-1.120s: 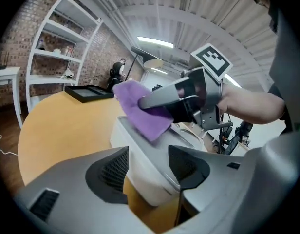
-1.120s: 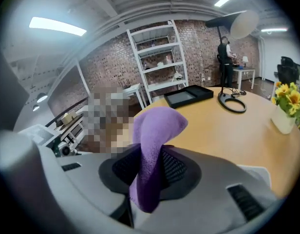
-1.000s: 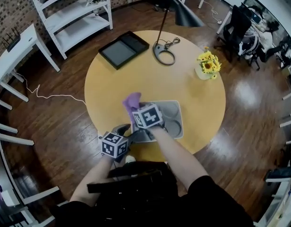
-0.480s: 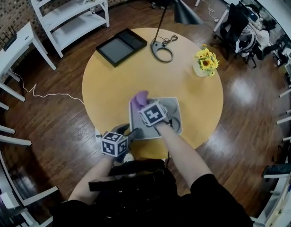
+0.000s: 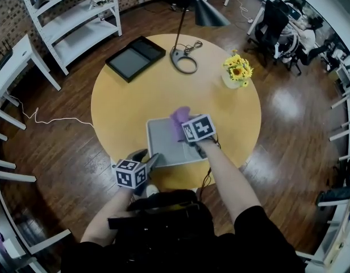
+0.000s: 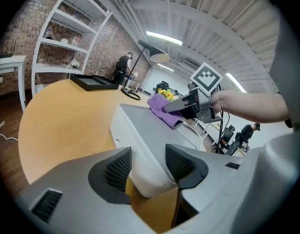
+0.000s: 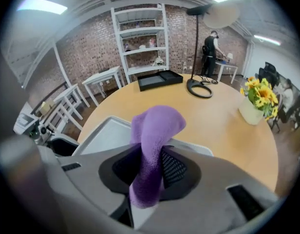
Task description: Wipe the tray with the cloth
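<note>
Rightward along the tray (image 5: 163, 147) is where the purple cloth (image 5: 179, 118) has gone since a second ago. It was at the far left corner, and now it rests near the middle of the far side. My right gripper (image 7: 150, 169) holds it, fingers (image 7: 177, 167) narrow and pinched on the fold, the loose end standing up above them. My left gripper (image 6: 147, 165) has just been closing, and its fingers (image 6: 116, 169) clamp the tray's near left corner. The tray sits on the round yellow table (image 5: 124, 101), at the edge nearest me. Farther off on the table stand a lamp (image 5: 185, 64), yellow flowers (image 5: 236, 71) and a flat black box (image 5: 135, 57).
</note>
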`<state>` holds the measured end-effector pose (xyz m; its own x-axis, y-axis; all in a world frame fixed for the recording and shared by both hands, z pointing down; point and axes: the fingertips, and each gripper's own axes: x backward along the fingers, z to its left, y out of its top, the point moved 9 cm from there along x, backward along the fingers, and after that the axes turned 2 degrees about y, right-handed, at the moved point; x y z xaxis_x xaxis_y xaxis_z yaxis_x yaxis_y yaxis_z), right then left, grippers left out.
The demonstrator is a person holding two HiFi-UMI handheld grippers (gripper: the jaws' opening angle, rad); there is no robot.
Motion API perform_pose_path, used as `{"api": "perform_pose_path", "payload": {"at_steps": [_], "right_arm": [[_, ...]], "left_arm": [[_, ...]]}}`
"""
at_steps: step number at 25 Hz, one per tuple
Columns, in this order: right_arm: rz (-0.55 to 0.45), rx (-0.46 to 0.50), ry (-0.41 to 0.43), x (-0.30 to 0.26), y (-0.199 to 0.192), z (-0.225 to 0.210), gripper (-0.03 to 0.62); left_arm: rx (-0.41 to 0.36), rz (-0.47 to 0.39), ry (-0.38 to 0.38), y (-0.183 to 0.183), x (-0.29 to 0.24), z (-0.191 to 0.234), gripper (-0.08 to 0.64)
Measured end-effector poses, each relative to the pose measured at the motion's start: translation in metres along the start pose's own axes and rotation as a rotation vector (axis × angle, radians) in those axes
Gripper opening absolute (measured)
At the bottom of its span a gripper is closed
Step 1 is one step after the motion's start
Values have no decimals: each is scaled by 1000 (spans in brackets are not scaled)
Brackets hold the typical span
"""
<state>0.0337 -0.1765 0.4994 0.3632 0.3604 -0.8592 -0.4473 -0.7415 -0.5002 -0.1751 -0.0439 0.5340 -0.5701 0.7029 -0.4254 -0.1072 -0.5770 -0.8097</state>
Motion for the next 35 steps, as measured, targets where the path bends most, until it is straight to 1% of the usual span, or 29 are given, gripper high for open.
{"api": "perform_pose_path", "payload": {"at_steps": [2,3,7,11,13,15,16,18,19,20,21,23,25,27,29,31,33,35], "right_arm": [[-11,-71,14,4,-6,-16,101],[-8,-90,1,7,-11,-25,101],[8,-102,-85,20,-29,-52,101],[20,-63,-167,25,-35,-59,101],[28,-25,-225,31,-39,-63,101],[6,28,-271,35,-31,-60,101],[-23,50,-274,37,-23,-53,101],[-44,50,-238,38,-15,-38,97],[-41,29,-196,38,-15,-29,97],[-48,9,-144,37,-13,-19,97],[-69,-2,-89,35,-8,-6,97],[-111,4,10,30,4,26,97],[-121,24,86,21,12,60,98],[-99,42,139,9,13,90,97],[-67,60,164,-5,11,113,98],[-32,74,147,-18,3,126,98],[-17,70,126,-25,-5,125,98],[-11,53,134,-25,-7,117,98]], "left_arm": [[10,-3,-1,0,0,1,216],[19,-4,-3,-1,0,2,216],[34,-8,-8,-3,0,4,216],[53,-20,-11,-7,0,5,218],[53,-23,-12,-8,0,3,218],[46,-21,-12,-7,-1,2,218],[44,-20,-12,-7,-1,3,218],[44,-29,-21,-7,2,3,218],[46,-45,-34,-6,4,2,218],[50,-68,-51,-5,8,1,192],[59,-93,-66,-4,12,1,186],[83,-127,-84,-2,22,5,186],[103,-141,-78,-4,34,11,187],[124,-153,-59,-7,45,18,187],[149,-163,-40,-10,56,24,187],[172,-170,-25,-15,65,29,187],[200,-179,-15,-19,72,33,186],[222,-185,-11,-22,74,33,186]]}}
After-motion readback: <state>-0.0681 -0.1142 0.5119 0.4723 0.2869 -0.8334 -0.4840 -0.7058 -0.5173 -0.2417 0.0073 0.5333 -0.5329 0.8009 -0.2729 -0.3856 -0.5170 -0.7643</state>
